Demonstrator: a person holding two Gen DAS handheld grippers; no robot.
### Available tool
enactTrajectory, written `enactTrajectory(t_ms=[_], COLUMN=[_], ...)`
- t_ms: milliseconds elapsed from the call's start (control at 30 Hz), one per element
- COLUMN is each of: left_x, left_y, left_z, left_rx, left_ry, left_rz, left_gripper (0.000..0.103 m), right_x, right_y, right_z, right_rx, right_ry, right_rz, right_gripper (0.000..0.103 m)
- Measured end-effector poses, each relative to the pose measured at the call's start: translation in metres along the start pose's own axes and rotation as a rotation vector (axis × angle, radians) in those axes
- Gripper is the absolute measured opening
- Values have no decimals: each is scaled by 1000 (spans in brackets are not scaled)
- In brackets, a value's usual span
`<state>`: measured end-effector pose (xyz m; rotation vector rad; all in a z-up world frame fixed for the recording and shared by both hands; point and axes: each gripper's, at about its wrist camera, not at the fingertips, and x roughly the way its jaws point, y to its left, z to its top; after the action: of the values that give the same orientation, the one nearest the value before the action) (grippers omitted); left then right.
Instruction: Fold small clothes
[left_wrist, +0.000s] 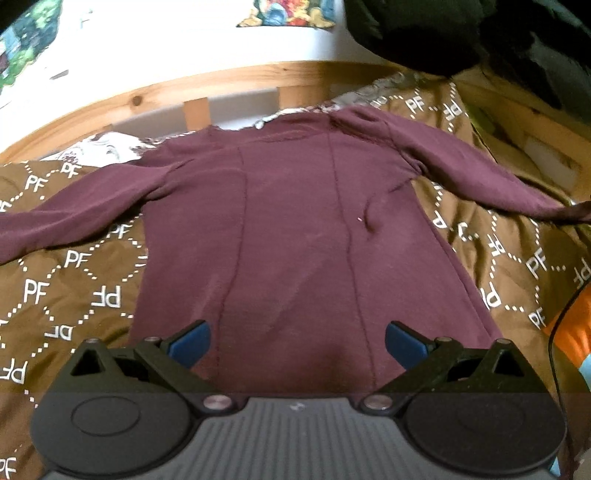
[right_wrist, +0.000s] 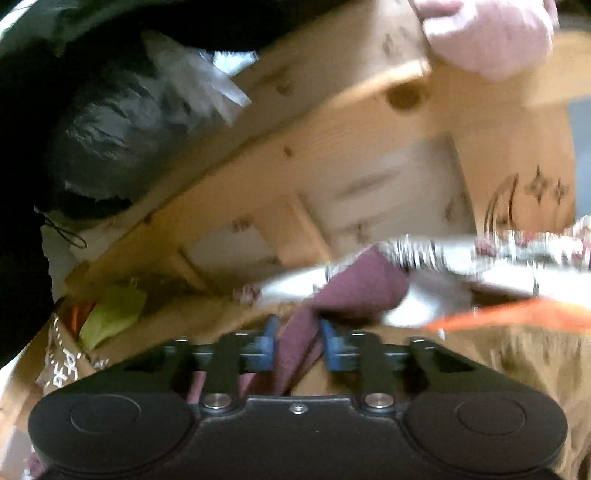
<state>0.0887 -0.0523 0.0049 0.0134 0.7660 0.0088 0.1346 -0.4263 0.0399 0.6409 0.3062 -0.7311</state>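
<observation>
A maroon long-sleeved top (left_wrist: 291, 229) lies flat on a brown quilt printed with "PF" (left_wrist: 74, 273), both sleeves spread out to the sides. My left gripper (left_wrist: 297, 341) is open and empty, hovering over the top's near hem. In the blurred right wrist view my right gripper (right_wrist: 297, 341) is shut on a bunched piece of the maroon fabric (right_wrist: 354, 288), which looks like the sleeve end; the sleeve stretches to the right edge of the left wrist view (left_wrist: 569, 212).
A pine bed frame (left_wrist: 236, 79) runs behind the top and fills the right wrist view (right_wrist: 332, 147). Dark bags or clothing (left_wrist: 461, 33) lie at the back right. A patterned white cloth (right_wrist: 498, 251), an orange item (left_wrist: 569, 317) and a black cable (left_wrist: 561, 317) lie on the right.
</observation>
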Motion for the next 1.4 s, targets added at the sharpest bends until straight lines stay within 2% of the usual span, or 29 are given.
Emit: enactTrajectory(t_ms=[67,167,233,367,467,600,667,767,833,900,967,1033,1200,1267,1333,1400], left_x=[-2,-4,-6,-15,-26,-40,-45,-44,-41,-38,-36,-34,-27,-26,-25,-25], left_y=[9,28,42,67,82,97,102,105,105,104,102,100,95,95,96,96], left_z=[0,2,3,3,1,-2,-3,-4,-3,-3,-3,-3,-5,-6,-6,-6], left_rx=[-35,-115,-187,-316,-387,-455,-477,-483,-477,-471,-464,-452,-419,-422,-423,-420], left_ry=[-26,-51,-67,-123,-184,-256,-281,-278,-261,-247,-234,-217,-169,-162,-161,-160], left_rz=[18,61,96,157,215,284,306,320,315,310,306,296,282,282,281,281], left_gripper=[102,102,102,102,102,102,102,102,102,102,102,102,102,102,102,102], right_x=[-5,-23,-40,-80,-107,-140,-155,-176,-185,-188,-181,-160,-106,-86,-75,-67], right_y=[10,36,61,111,140,160,159,151,144,140,141,147,162,165,169,172], right_z=[0,-3,-12,-45,-82,-134,-158,-185,-196,-202,-208,-215,-220,-224,-231,-233], right_rx=[-61,-199,-322,-582,-756,-938,-1012,-1097,-1155,-1206,-1240,-1282,-1214,-1191,-1207,-1196], right_ry=[-52,-149,-221,-326,-326,-255,-214,-150,-120,-100,-79,-15,147,186,180,192], right_rz=[46,165,266,550,779,1044,1144,1241,1263,1238,1175,1054,767,715,678,674], right_gripper=[14,12,12,10,7,5,2,1,1,10,28,36,38,38,36,23])
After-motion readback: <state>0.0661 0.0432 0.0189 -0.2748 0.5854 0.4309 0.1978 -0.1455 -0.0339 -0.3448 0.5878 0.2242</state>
